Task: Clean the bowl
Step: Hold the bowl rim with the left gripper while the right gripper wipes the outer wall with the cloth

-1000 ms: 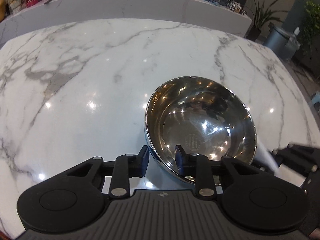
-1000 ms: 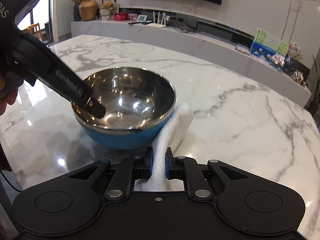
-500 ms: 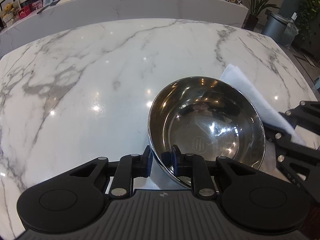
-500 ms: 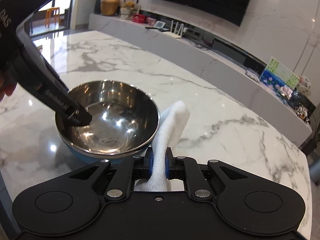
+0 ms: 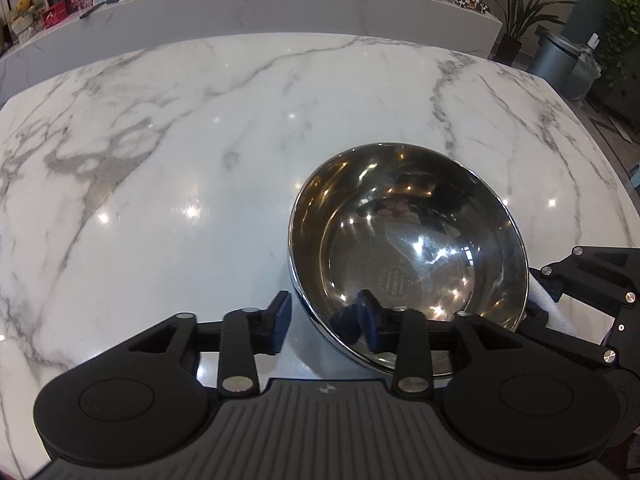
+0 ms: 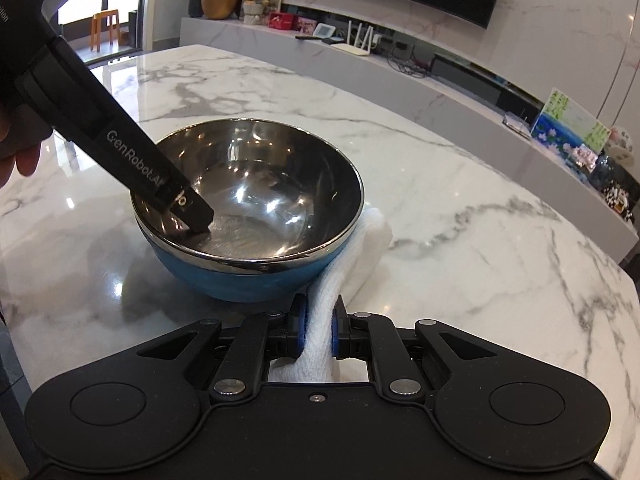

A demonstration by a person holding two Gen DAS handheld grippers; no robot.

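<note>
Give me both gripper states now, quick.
Left gripper: open, jaws just opened, astride the bowl rim, pads not pressing.
Right gripper: shut on the white cloth, beside the bowl.

bowl (image 6: 248,216) on the table (image 6: 460,220); cloth (image 6: 352,256) just right of it.

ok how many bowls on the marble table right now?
1. A steel bowl with a blue outside sits on the marble table, its near rim between the left gripper fingers, which have just been opening. White cloth lies against its right side. Nothing else could hide another.
</note>
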